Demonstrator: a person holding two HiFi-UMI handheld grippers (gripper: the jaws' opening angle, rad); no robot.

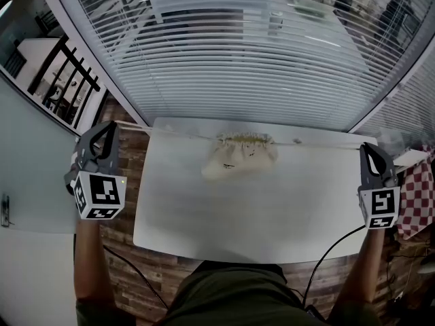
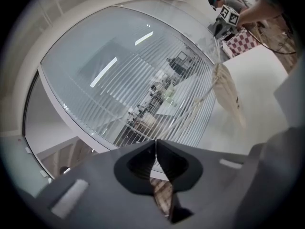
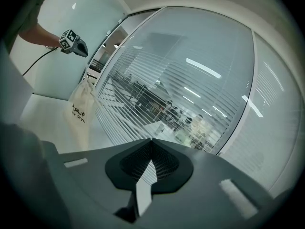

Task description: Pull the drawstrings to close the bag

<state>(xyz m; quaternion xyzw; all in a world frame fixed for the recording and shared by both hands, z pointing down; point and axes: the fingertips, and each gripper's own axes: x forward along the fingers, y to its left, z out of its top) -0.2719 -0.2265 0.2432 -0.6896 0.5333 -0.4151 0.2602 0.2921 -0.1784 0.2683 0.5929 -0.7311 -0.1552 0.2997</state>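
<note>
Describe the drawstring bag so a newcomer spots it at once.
Find the white rectangular table before the slatted window blinds. Near the middle of its far edge lies a small cream cloth drawstring bag. Taut thin cords run sideways from its gathered mouth.

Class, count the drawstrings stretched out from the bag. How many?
2. The left drawstring runs to the left tool; the right drawstring runs to the right tool.

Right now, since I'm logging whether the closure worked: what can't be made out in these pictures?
- Bag mouth, head view: too small and far to tell whether fully cinched.
- Bag's contents, every view: hidden by its cloth.
- Its print, right gripper view: too small and blurred to read.
</note>
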